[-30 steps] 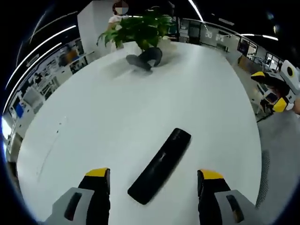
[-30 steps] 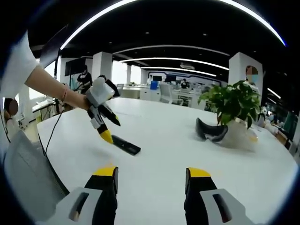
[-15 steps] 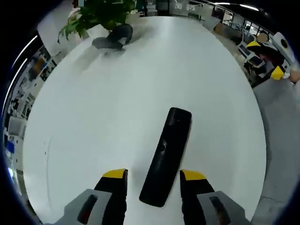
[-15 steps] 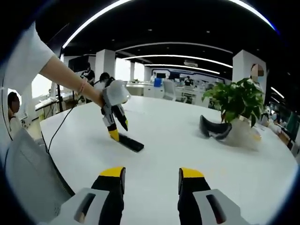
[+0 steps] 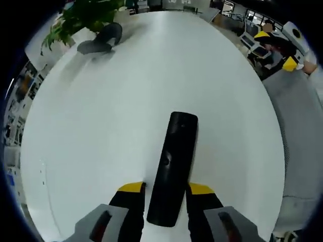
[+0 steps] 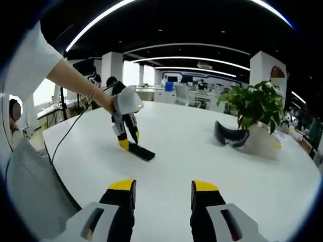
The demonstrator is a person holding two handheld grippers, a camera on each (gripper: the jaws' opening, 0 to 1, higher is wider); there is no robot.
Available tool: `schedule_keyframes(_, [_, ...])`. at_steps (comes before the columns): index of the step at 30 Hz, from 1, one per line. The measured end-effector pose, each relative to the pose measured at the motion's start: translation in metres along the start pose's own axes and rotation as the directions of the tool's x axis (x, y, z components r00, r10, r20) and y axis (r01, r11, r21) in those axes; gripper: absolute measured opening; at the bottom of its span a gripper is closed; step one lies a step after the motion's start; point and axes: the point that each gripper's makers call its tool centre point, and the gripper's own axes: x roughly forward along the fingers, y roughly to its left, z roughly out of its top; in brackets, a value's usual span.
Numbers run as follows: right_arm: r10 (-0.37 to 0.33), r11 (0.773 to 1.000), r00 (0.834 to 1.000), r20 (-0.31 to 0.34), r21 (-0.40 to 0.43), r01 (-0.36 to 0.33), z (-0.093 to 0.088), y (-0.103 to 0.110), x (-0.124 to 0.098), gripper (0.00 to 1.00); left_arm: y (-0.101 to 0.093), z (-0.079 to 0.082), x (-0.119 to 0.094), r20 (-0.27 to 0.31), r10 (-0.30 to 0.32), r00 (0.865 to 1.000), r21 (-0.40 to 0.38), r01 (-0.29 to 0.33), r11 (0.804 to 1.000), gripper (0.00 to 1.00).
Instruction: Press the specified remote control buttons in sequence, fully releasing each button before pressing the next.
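Note:
A long black remote control [image 5: 174, 156] lies flat on the white round table [image 5: 101, 116], its near end between my left jaws. My left gripper [image 5: 166, 189] has both yellow-tipped jaws pressed against the remote's sides, shut on it. In the right gripper view the remote [image 6: 141, 151] rests left of centre, with the left gripper [image 6: 126, 143] tilted down onto its far end and a person's hand holding that gripper. My right gripper [image 6: 162, 185] hovers open above the table [image 6: 202, 166] with nothing between its jaws; in the left gripper view the right gripper [image 5: 276, 49] sits beyond the table's far right edge.
A potted green plant [image 6: 252, 108] and a dark curved object [image 6: 229, 138] stand at the table's far side; the plant [image 5: 81, 17] and the dark object [image 5: 98, 43] are at the upper left in the left gripper view. A grey chair [image 6: 25, 186] sits by the table edge. Office desks lie behind.
My left gripper has come forward over the remote's near end and its jaws have narrowed from wide apart to gripping the sides. My right jaws have narrowed slightly.

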Motion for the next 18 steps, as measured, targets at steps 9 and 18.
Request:
schedule_keyframes(9, [0.023,1.000,1.000,-0.003,0.004,-0.023,0.000,0.005,0.001,0.40,-0.011,-0.003,-0.002,-0.033,0.023,0.999,0.086,-0.020,0.996,0.24])
schedule_keyframes(18, [0.039,0.999,0.999,-0.023,-0.012,-0.039,-0.003,0.008,0.002,0.40,-0.028,-0.003,-0.001,-0.017,0.007,1.000,0.029,-0.006,1.000,0.23])
